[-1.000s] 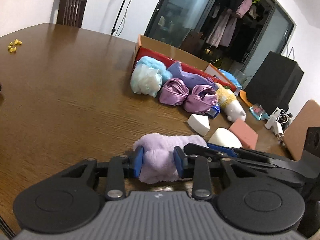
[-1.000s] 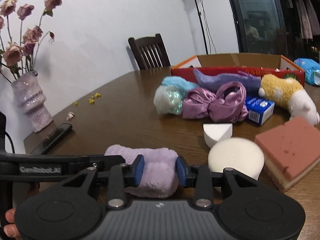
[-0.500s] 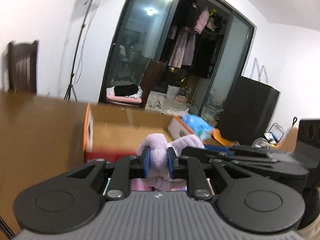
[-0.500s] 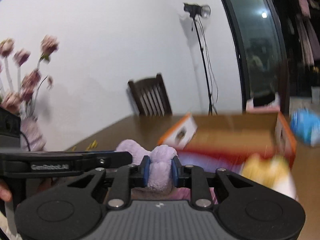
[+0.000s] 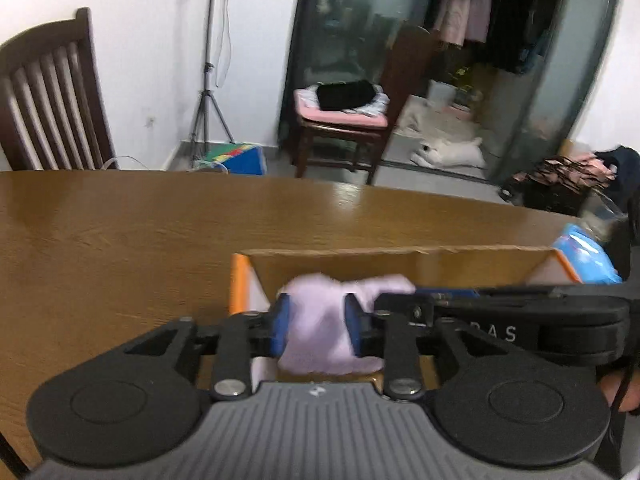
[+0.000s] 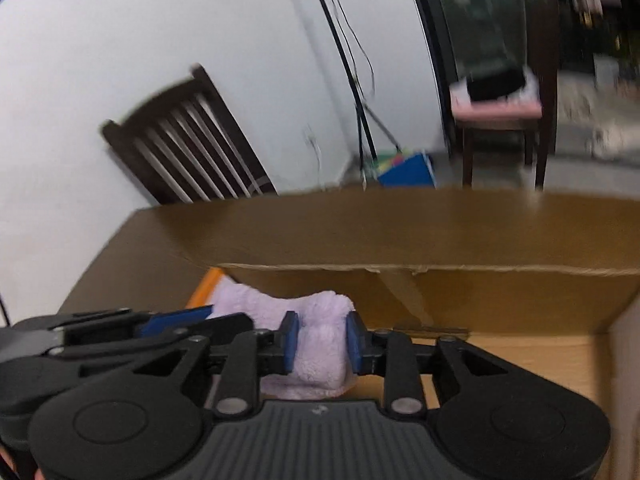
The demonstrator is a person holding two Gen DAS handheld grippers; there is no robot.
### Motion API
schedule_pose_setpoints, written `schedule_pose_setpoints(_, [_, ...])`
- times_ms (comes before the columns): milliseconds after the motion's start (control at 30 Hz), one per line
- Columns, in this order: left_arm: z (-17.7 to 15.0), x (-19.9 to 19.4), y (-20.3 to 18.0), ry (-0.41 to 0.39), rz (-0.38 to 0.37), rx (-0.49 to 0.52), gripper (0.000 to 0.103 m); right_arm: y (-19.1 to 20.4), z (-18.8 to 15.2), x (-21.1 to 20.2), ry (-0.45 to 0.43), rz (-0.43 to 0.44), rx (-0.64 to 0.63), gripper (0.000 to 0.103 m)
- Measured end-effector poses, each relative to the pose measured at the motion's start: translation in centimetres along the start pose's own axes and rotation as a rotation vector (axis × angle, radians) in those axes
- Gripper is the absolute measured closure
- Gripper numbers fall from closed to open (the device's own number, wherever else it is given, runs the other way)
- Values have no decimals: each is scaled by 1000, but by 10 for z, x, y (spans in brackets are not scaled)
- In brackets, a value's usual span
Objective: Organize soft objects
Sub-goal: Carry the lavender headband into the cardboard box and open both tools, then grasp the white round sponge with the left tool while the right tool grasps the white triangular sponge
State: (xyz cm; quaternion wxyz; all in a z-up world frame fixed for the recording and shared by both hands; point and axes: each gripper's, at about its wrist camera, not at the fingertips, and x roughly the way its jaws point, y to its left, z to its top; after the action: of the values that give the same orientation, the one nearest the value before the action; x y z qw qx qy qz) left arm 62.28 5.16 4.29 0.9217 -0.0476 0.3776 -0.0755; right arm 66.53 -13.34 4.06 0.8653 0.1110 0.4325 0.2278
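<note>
A fluffy lilac towel (image 5: 312, 292) hangs over the open cardboard box (image 5: 440, 266), stretched between both grippers. The blue pads of my left gripper (image 5: 317, 320) still touch one end, and its jaws are opening. In the right wrist view the other end of the lilac towel (image 6: 256, 304) bulges between the pads of my right gripper (image 6: 322, 340), whose jaws are opening too. Its lower edge reaches down to the floor of the box (image 6: 500, 360). The two grippers sit side by side, close together.
The box stands on a brown wooden table (image 5: 120, 240) near its far edge. A blue packet (image 5: 584, 256) lies just right of the box. A dark slatted chair (image 5: 52, 100) stands behind the table, with a tripod and a pink-cushioned chair (image 5: 344, 120) beyond.
Both grippers lifted the towel off the table and carried it forward over the box. The pads squeezed it narrow on the way and now stand wider apart.
</note>
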Motion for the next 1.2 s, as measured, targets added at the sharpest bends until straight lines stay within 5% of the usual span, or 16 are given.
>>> schedule_pose_setpoints(133, [0,-10,14,-21,-6,0,62,-1,-11,9,13,-4,-8,53])
schedule_pose_setpoints(267, [-1,-42,5,-41,0,21,56,2,-13,-25,-37,-31,-22,51])
schedule_pose_setpoints(367, [3,-81,-7,-74,-7,40,48,7,-11,-74,-91,-62,-48,48])
schedule_pose_setpoints(433, [4,-117,-14,-99,-4,45,29,8,-12,-116,-128,-77,-65,47])
schedule_pose_setpoints(567, [-7,-180,-33,-162,22,78,24,10,-30,-202,-220,-143,-118,34])
schedule_pose_setpoints(933, [-86,-294,-67,-260,41,97,20,-9,-120,-351,-371,-186,-137,29])
schedule_pose_setpoints(1200, [-217,-350,-98,-449,68,151,9,-6,-250,-388,-488,-148,-225,25])
